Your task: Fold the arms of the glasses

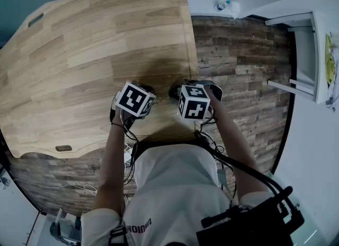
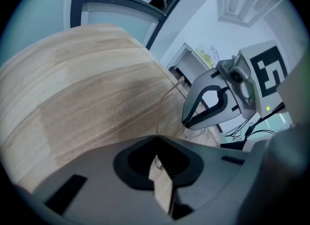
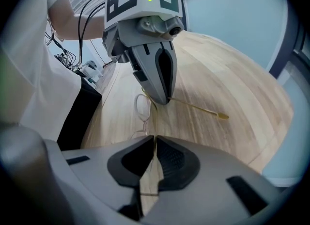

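Thin gold-rimmed glasses [image 3: 143, 107] lie on the wooden table [image 1: 79, 54] near its front right corner; in the head view both marker cubes hide them. My left gripper [image 3: 162, 99] is shut on the frame at the hinge. From there one arm [image 3: 198, 108] stretches out to the right over the table. In the left gripper view a fine gold wire [image 2: 158, 117] runs up out of the left gripper's [image 2: 156, 140] closed jaws. My right gripper [image 3: 155, 140] is shut on the other thin arm, just in front of the lenses. The right gripper [image 2: 188, 120] stands close beside the left.
The table's right edge [image 1: 189, 54] runs just past the grippers, with dark plank floor [image 1: 238, 70] beyond. A white shelf unit [image 1: 307, 54] stands at the far right. Cables [image 1: 228, 160] trail from the grippers along the person's arms.
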